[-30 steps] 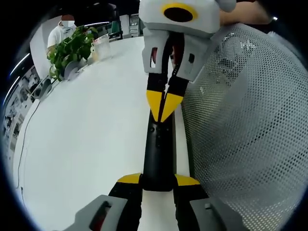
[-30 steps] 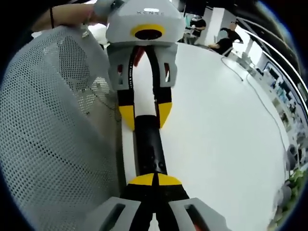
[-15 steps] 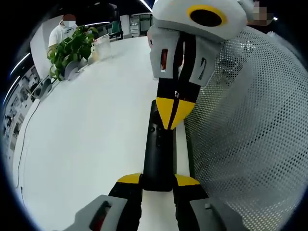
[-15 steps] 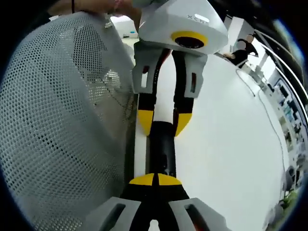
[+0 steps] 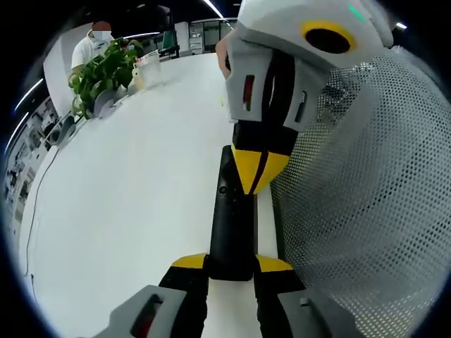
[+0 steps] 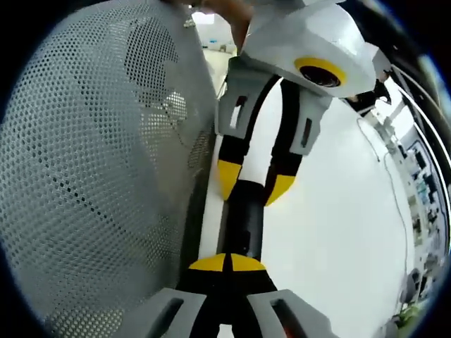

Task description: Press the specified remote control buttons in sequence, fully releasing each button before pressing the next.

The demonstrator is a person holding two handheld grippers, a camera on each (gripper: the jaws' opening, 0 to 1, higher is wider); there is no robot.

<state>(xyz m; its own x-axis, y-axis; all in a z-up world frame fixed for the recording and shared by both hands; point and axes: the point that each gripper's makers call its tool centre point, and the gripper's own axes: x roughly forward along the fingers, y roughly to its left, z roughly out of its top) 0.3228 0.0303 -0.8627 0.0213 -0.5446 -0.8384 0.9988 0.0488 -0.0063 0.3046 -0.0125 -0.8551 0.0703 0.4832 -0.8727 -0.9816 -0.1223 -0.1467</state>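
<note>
Since the slim black remote (image 5: 231,218) is rigid, light and probably slick, its near end is clamped by the left gripper (image 5: 231,262) on the white table (image 5: 120,211); right gripper (image 5: 258,169), tips together, hovers over the buttons.

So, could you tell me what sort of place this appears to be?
Probably an open-plan office or lab: a long white table, a potted plant at its far end, and a grey mesh chair back beside it.

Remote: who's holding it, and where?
Left gripper clamps the remote by its near end, jaws on both sides. Right gripper, shut, rests tips on its top face.
</note>
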